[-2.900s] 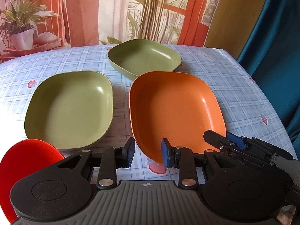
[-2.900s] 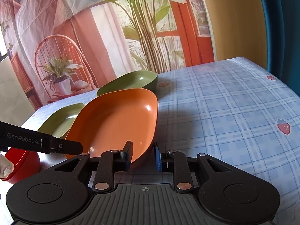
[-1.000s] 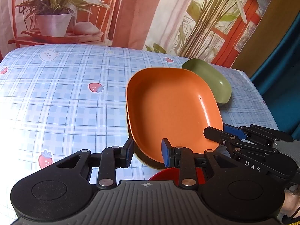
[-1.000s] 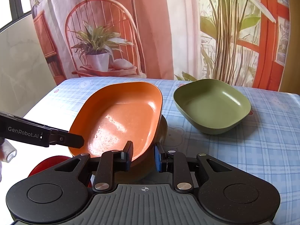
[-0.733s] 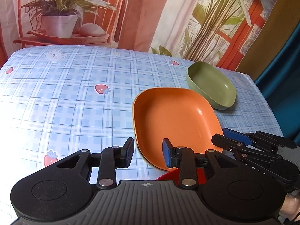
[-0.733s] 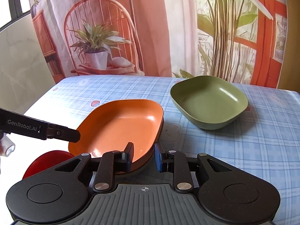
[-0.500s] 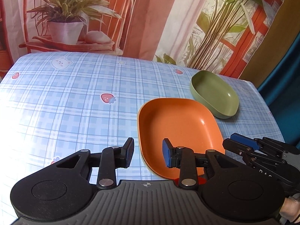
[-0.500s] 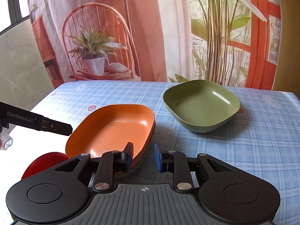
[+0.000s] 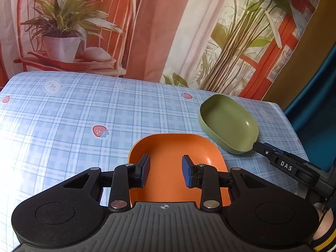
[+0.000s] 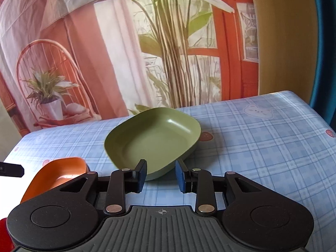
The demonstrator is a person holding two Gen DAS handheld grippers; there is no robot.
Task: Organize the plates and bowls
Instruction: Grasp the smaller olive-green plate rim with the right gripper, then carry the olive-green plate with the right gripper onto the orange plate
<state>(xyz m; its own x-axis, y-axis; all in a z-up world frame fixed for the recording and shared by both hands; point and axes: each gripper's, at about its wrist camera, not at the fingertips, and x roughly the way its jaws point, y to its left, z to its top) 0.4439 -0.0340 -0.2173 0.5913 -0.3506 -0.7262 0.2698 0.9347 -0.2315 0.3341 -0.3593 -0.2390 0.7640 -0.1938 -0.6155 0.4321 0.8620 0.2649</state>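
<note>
Left gripper: nearest in the left wrist view, held above the orange plate; jaws parted narrowly with nothing between the pads, which touch no dish.
Orange plate: directly under and ahead of the left gripper at 12 o'clock, lying flat on the tablecloth; its near edge is hidden by the gripper body. In the right wrist view it shows at 9 o'clock, low left, partly behind the gripper.
Right gripper: jaws opening, a narrow gap, empty; the near corner of the green bowl shows in the gap beyond the tips, and I cannot tell whether the pads touch its rim. In the left wrist view its black tip reaches in at 3 o'clock, next to the bowl's near edge.
Green bowl: at 12 o'clock from the right gripper, upright on the cloth; from the left gripper at 2 o'clock, just beyond the orange plate, apart from it.
Tablecloth: blue check with strawberries and bears.
Red dish: a sliver at the lower left edge of the right wrist view, at 8 o'clock.
Backdrop: farthest, printed with plants, a chair and a red window frame.
</note>
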